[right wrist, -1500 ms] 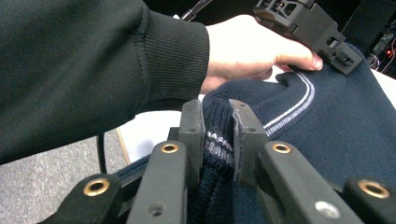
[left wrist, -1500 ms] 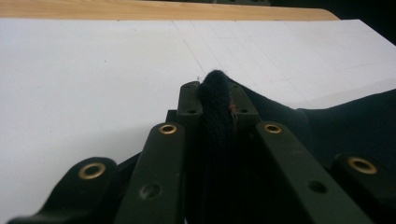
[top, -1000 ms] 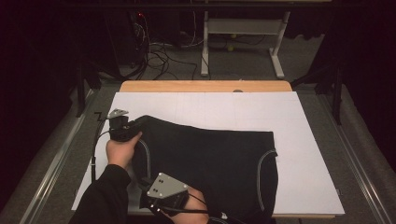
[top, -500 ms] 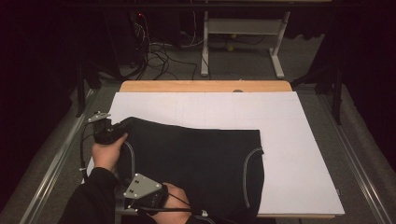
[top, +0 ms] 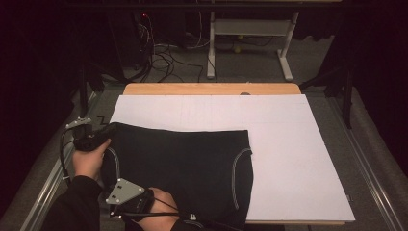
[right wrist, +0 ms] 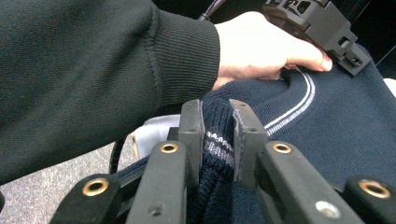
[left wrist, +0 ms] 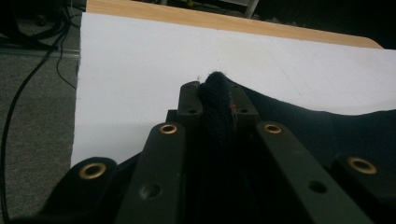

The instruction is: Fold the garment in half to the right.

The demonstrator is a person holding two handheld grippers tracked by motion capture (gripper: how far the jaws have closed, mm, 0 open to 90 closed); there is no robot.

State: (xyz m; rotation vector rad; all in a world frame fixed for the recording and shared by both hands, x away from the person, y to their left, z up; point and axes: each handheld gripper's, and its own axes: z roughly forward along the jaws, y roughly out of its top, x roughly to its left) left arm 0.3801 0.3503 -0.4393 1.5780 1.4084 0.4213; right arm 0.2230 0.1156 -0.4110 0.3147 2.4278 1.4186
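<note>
Black two-jaw left gripper [left wrist: 215,95] and right gripper [right wrist: 218,126] with brass-ringed screw holes. Grey three-cornered plate [top: 123,191] tops the right gripper, trailing a black cable [top: 163,213]. Dark ribbed-cuff sleeve [right wrist: 93,70].

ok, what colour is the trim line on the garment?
White double stripe on the dark navy garment; clearest in the right gripper view.

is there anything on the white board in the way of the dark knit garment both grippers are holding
Nothing visible. The left gripper and right gripper are each shut on an edge of the dark navy knit garment with white trim lines. The white board beyond and beside it lies bare up to the wooden table edge.
</note>
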